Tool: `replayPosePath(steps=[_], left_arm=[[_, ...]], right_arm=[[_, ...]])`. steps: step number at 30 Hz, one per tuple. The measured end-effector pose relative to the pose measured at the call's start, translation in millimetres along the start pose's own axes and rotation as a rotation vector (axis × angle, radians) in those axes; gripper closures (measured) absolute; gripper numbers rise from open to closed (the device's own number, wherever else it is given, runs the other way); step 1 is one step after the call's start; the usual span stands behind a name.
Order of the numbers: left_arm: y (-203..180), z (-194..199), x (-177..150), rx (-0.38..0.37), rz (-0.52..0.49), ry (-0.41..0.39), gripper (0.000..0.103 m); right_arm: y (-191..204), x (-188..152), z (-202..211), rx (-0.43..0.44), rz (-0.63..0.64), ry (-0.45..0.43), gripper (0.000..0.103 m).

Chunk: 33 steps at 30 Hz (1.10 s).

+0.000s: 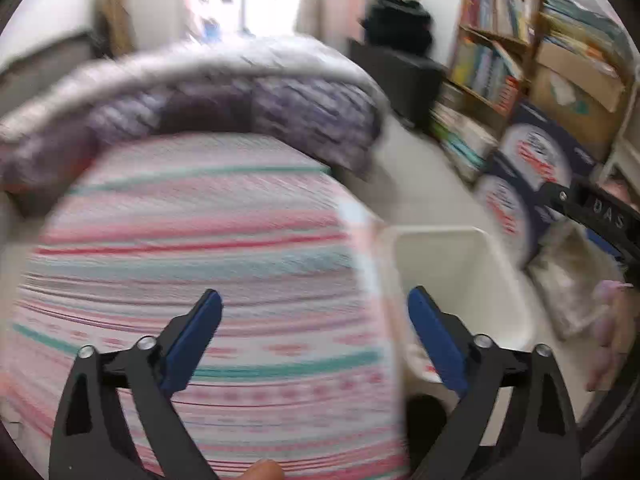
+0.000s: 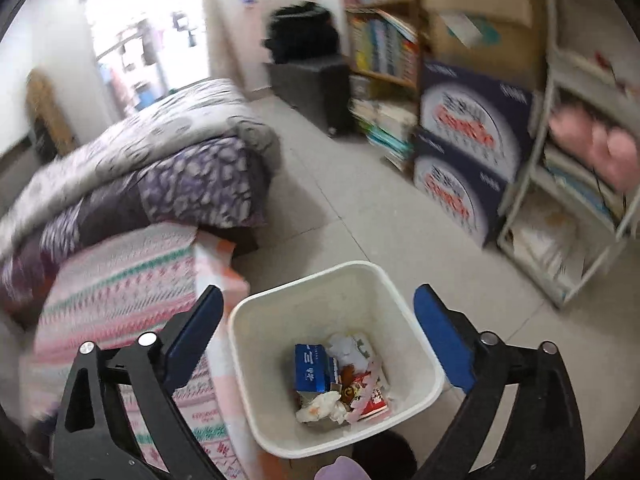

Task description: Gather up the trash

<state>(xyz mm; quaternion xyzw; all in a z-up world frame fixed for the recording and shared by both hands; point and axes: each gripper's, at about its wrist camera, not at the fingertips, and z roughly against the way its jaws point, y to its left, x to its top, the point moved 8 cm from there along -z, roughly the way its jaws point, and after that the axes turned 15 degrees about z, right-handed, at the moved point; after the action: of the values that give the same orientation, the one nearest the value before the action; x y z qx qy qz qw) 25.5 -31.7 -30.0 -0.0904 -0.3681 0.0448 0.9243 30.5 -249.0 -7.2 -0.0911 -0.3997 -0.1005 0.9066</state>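
The left gripper (image 1: pixel 314 336) is hanging wide open and empty over the striped bed (image 1: pixel 180 240), the white bin (image 1: pixel 460 272) lying just to its right; the right gripper (image 2: pixel 318 330), equally spread and holding nothing, is hovering directly above that bin, so it is nearer; only its view is showing the trash (image 2: pixel 340 376) inside.

White plastic trash bin (image 2: pixel 336 356), squarish with rounded corners, upright on the tiled floor, mouth open, just beside the striped bed (image 2: pixel 120 280) at its corner. Inside, at the bottom: blue carton (image 2: pixel 314 368) leaning toward the bed-side wall, crumpled white tissue (image 2: pixel 324 406) nearest the camera, red-and-white wrapper (image 2: pixel 370 398) lying flat on the side away from the bed, more crumpled white paper (image 2: pixel 348 346) behind. Upper walls bare.
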Motion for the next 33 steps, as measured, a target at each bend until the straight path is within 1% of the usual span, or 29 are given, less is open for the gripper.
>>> replayPosePath(steps=[4,5,8,13,15,17,20,22,27,33], left_arm=[[41,32,17,0.126,0.011,-0.148,0.007],[54,40,19,0.176,0.009,-0.185,0.007],[86,47,16,0.263,0.030,-0.214,0.007],[130,43,8,0.278,0.124,-0.182,0.007],[144,40,6,0.280,0.158,-0.167,0.007],[150,39,6,0.299,0.171,-0.172,0.007],[153,40,9,0.337,0.164,-0.195,0.007],[152,37,8,0.352,0.147,-0.192,0.007],[148,23,2,0.328,0.152,-0.145,0.007],[142,18,1,0.351,0.140,-0.159,0.007]], right_arm=[[44,-7,25,0.014,0.072,-0.040,0.007],[59,-11,30,0.017,0.101,-0.048,0.007],[90,-25,36,0.013,0.163,-0.066,0.007],[126,-43,32,0.026,0.233,-0.088,0.007],[136,-45,30,0.033,0.240,-0.096,0.007],[141,-46,27,0.037,0.235,-0.109,0.007],[150,-50,20,0.047,0.238,-0.103,0.007],[153,-53,17,0.040,0.245,-0.098,0.007],[146,-55,13,0.029,0.218,-0.085,0.007],[139,-58,10,0.016,0.218,-0.074,0.007]])
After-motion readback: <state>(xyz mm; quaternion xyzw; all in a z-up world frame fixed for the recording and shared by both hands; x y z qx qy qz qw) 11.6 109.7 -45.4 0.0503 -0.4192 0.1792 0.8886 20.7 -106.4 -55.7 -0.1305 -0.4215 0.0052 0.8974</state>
